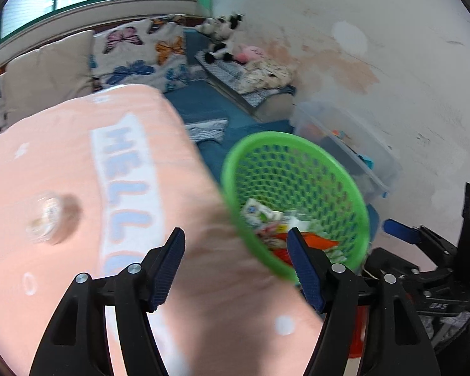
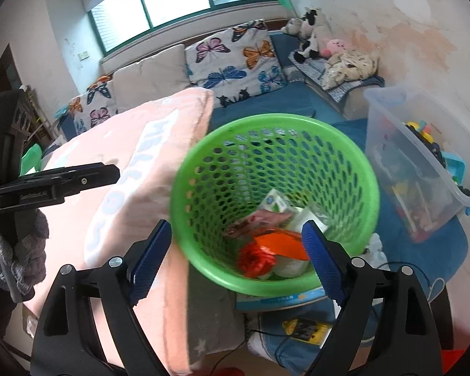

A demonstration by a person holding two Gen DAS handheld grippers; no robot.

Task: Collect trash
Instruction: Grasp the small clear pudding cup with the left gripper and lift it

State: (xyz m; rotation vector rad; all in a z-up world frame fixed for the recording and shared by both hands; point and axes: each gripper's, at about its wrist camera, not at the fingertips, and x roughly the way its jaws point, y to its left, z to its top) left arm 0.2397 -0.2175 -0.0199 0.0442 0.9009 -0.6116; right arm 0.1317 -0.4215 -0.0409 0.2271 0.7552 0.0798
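Left gripper [image 1: 236, 263] hanging wide and empty over pink cloth [image 1: 78, 163]; right gripper [image 2: 235, 253] gaping empty over green basket [image 2: 200, 169], wrappers [image 2: 266, 244] lying inside; clear cup [image 1: 48, 219] sitting on cloth

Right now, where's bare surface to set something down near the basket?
Free: the peach HELLO towel, bare from its lettering out to the small clear cup, and its near part in front of the left gripper. Crowded: the green mesh basket holding wrappers, the clear plastic toy bin beside it, and the cluttered blue floor mat below.
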